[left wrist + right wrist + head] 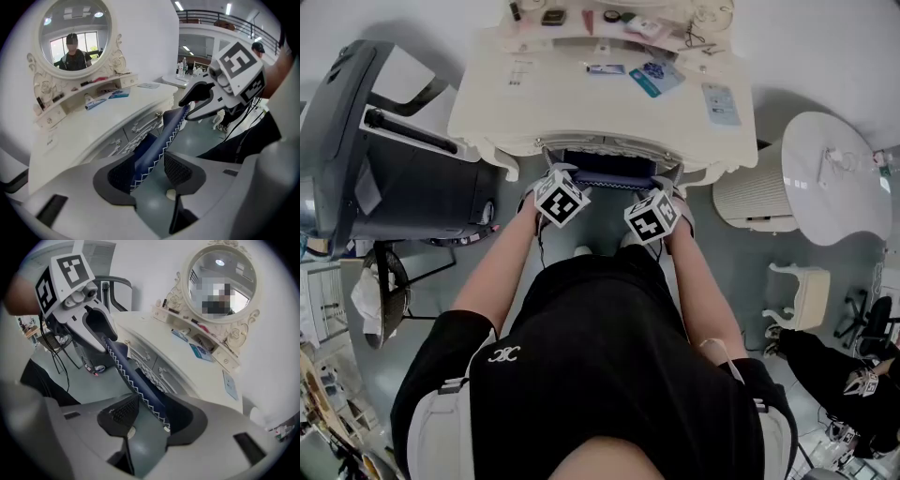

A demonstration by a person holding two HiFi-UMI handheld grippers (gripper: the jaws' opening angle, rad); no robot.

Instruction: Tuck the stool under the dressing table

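The stool's dark blue cushion [609,176] with white zigzag stitching shows just under the front edge of the white dressing table [581,108]. My left gripper [555,172] is at the cushion's left end and my right gripper [666,182] at its right end. In the left gripper view the cushion edge [157,150] runs between the jaws of the left gripper [154,171], against one pad with a gap to the other. In the right gripper view the cushion edge [136,380] likewise lies between the jaws of the right gripper [150,416], and a gap shows on one side.
A dark wheeled chair [384,159] stands left of the table. A white ribbed unit [750,197], a round white table [834,178] and a small white stool [802,295] stand on the right. Another person [844,366] is at lower right. Small items [656,75] lie on the tabletop.
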